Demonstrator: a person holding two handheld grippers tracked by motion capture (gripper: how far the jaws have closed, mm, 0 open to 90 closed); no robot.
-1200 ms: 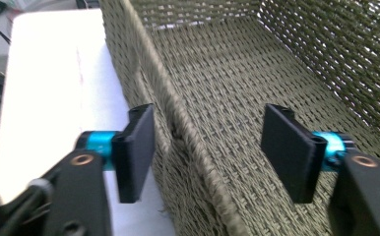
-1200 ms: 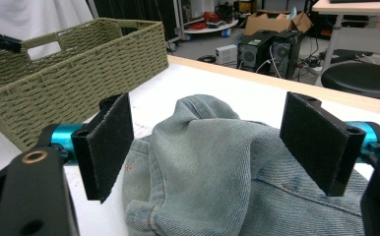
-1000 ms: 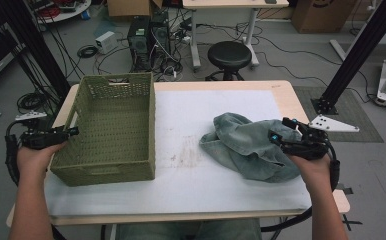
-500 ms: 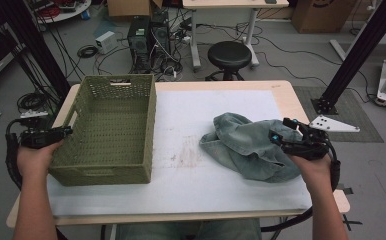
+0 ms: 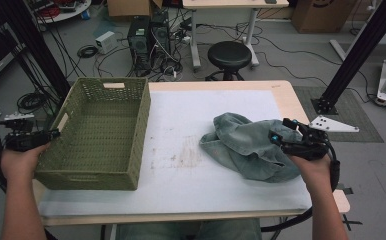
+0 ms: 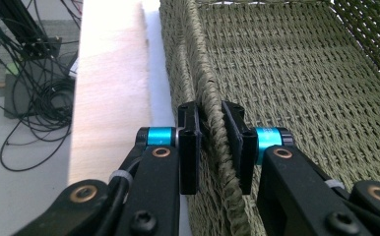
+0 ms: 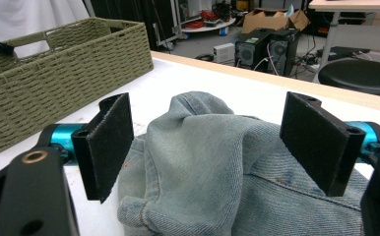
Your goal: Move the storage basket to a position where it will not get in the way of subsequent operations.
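Observation:
A green woven basket [image 5: 83, 175] sits on the table's left part, with nothing inside it. My left gripper [image 5: 51, 134] is at its left wall; its jaws have just been closing and now clamp the wall's rim [image 6: 211, 110], one pad outside and one inside the basket [image 6: 286, 73]. A crumpled blue denim garment [image 5: 246, 145] lies on the right part of the table. My right gripper [image 5: 276, 136] is at its right edge, open, with its pads wide apart on either side of a raised fold of the denim [image 7: 212, 162] and not pressing it [image 7: 207, 105].
A white mat [image 5: 181, 170] covers the wooden tabletop between basket and denim. Beyond the far edge stand a black stool [image 5: 229, 52], computer towers [image 5: 148, 35] and cables on the floor. The basket [image 7: 65, 64] shows at the far left in the right gripper view.
My left gripper has closed on the basket's left wall and drawn leftward, and the basket has shifted a little left with it. The right gripper and the denim have not moved.

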